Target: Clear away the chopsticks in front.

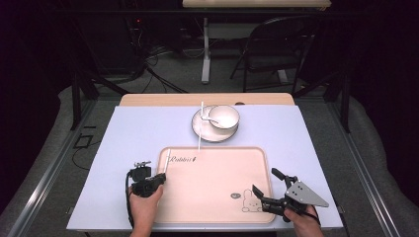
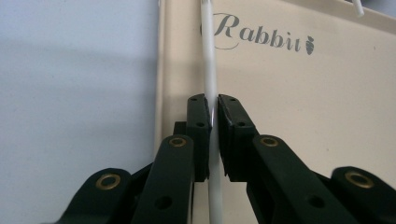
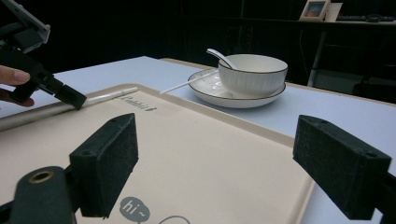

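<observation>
My left hand-held gripper (image 2: 213, 116) has its jaws pinched tight on a thin white chopstick (image 2: 208, 60), the pads pressing on it from both sides. I see the stick running straight ahead along the line of the jaws, its long axis parallel to the left rim of the beige tray (image 2: 299, 93) and lying just inside that rim, with its far end passing the printed "Rabbit" lettering (image 2: 264, 37). In the high view the same chopstick (image 1: 167, 159) points away from me toward the far side of the counter (image 1: 133, 133), a slim line rising from the left hand-held gripper (image 1: 160, 176) at the tray's near-left edge (image 1: 163, 197). My right hand-held gripper (image 3: 219, 163) stands wide open with nothing between its pads, hovering over the tray's near-right corner by the rabbit drawing (image 1: 252, 200). In the right gripper view I can see the left one low at the tray's far rim with the chopstick (image 3: 112, 95) sticking out past it. Beyond the tray sits a white bowl (image 1: 223, 116) on a plate (image 1: 200, 129), a white spoon (image 3: 219, 57) resting in the bowl, and a second white chopstick (image 1: 201, 126) leaning across the plate's left side, its near end reaching the tray's far edge.
</observation>
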### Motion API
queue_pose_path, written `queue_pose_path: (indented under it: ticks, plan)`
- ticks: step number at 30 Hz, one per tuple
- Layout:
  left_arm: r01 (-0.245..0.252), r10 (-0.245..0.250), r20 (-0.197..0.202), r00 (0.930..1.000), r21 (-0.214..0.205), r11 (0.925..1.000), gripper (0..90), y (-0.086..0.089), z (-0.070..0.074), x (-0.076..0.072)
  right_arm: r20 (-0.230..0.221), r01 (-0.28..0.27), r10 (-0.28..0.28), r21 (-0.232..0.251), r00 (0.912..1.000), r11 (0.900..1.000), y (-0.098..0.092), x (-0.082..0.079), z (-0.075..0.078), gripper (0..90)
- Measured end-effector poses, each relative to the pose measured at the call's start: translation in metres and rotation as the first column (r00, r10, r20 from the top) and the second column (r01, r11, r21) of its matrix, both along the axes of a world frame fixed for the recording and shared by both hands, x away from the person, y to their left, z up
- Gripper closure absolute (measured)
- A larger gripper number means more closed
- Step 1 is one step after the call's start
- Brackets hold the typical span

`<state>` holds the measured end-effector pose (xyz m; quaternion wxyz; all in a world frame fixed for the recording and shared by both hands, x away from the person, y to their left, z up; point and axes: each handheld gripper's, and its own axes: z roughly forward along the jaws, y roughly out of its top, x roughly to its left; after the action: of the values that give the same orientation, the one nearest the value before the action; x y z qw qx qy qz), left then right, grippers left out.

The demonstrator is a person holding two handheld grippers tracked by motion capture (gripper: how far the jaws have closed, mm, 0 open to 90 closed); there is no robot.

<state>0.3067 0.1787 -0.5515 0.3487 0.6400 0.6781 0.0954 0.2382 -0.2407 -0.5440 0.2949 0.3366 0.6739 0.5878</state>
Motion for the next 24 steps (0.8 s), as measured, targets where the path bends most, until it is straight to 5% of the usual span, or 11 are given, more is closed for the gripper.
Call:
queue_pose_path:
  ticks: [15,24]
  plan:
    - [0.0,0.0,0.007,1.0,-0.01,0.9999,80.9,0.002,0.004,-0.001,-0.003,0.001,-0.001,0.001,1.0,1.0,0.0,0.0,0.0,13.3]
    - [0.018,-0.016,0.055,0.9984,-0.023,0.9996,61.5,0.002,0.02,0.002,-0.006,0.002,-0.002,0.003,1.0,1.0,0.0,0.0,0.0,13.3]
